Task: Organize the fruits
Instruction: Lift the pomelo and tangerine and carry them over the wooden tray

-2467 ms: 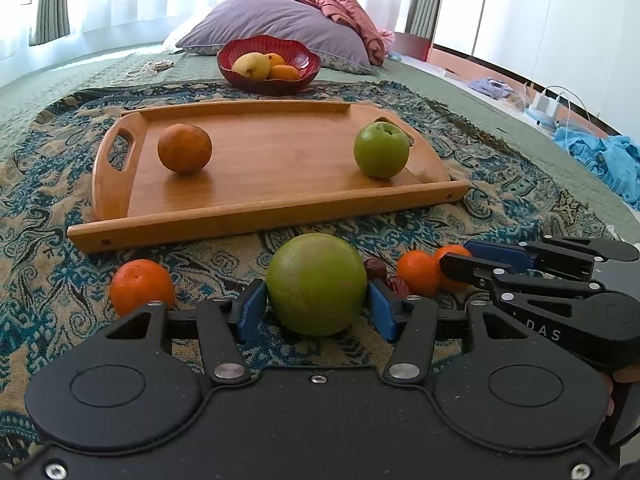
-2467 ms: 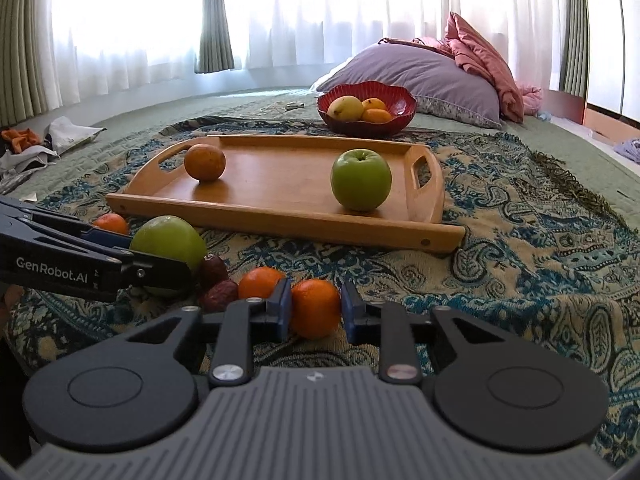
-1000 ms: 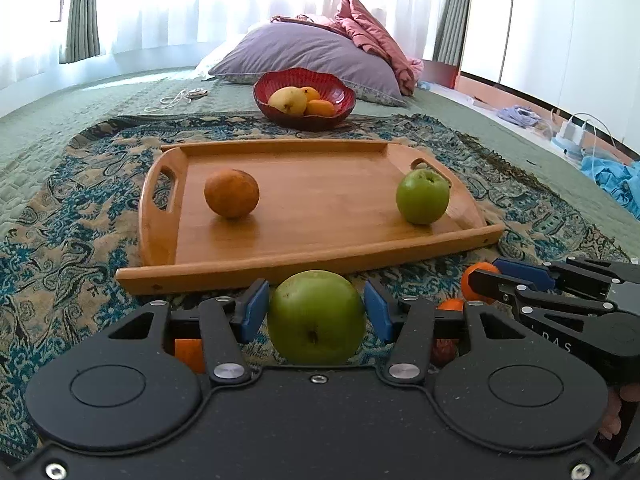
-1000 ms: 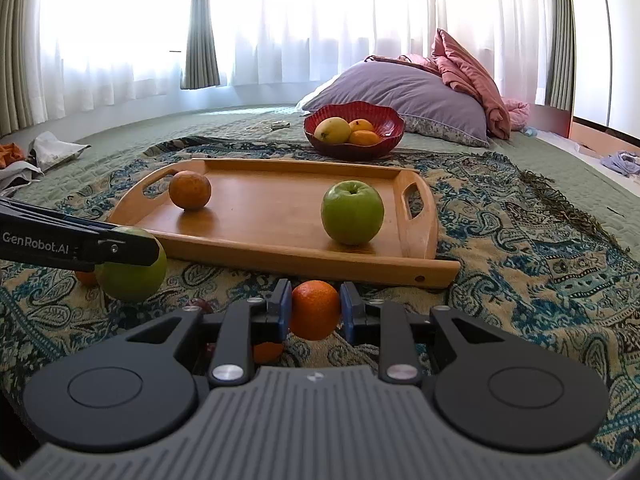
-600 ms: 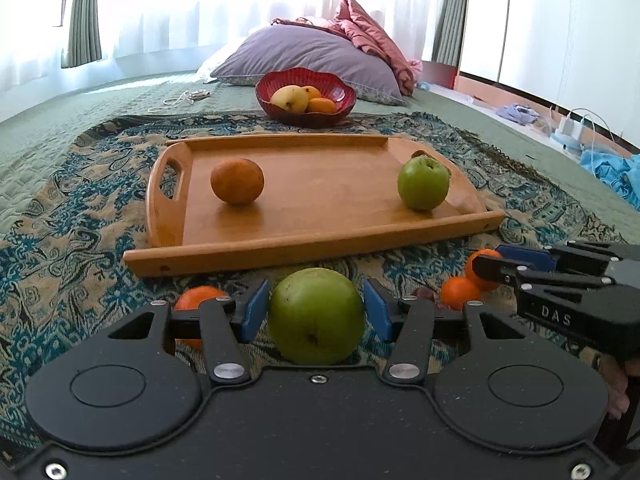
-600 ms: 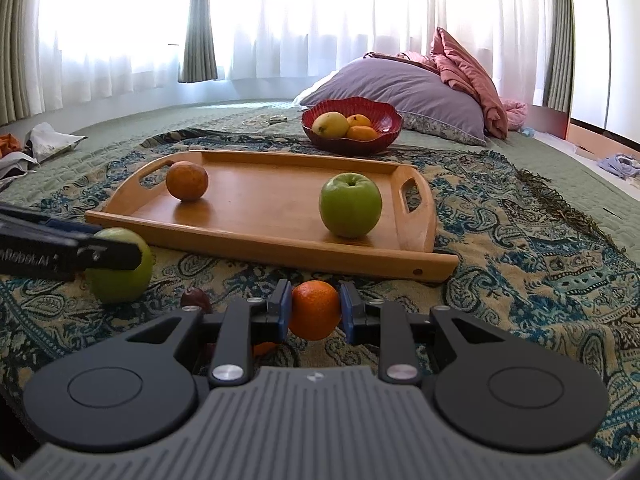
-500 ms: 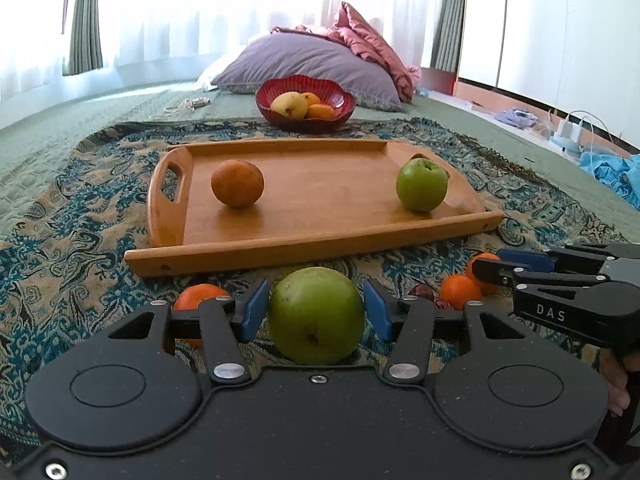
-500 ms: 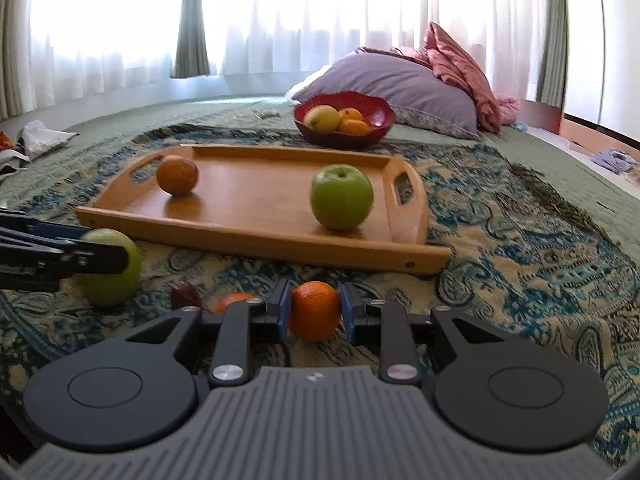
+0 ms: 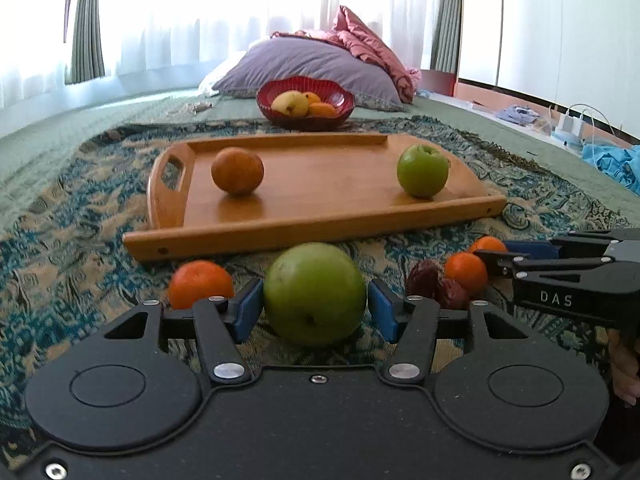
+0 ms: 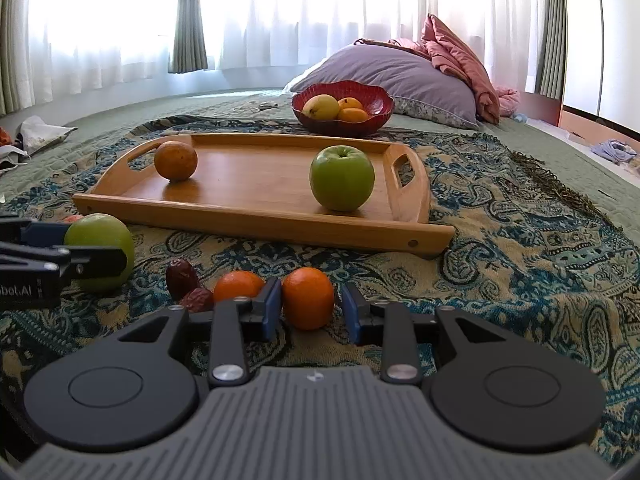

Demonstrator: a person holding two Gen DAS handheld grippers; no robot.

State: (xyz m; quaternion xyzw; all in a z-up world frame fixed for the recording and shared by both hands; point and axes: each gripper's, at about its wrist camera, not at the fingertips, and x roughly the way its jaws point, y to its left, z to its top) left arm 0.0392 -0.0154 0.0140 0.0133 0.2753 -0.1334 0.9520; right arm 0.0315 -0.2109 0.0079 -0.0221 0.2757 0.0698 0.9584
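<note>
1. Two releases are under way at once. Our left gripper (image 9: 315,309) is opening around the big green apple (image 9: 314,293), and a gap shows on each side, so the pads no longer press it. It sits on the patterned blanket (image 10: 520,240), short of the wooden tray (image 9: 320,196).
2. Our right gripper (image 10: 308,309) is opening too; the small orange (image 10: 308,297) stands between the spread jaws, its left side just at one pad, on the blanket.
3. Risk: both fruits are round on soft cloth, so either could roll, into the dates (image 10: 188,282) or the neighbouring orange (image 10: 237,285), if we brush them while pulling back.
4. Risk: if the tray is the target, neither fruit has reached it; only an orange (image 9: 237,170) and an apple (image 9: 422,171) lie there.
5. A second ago both fruits were pinched and carried above the blanket; now both rest on it.
</note>
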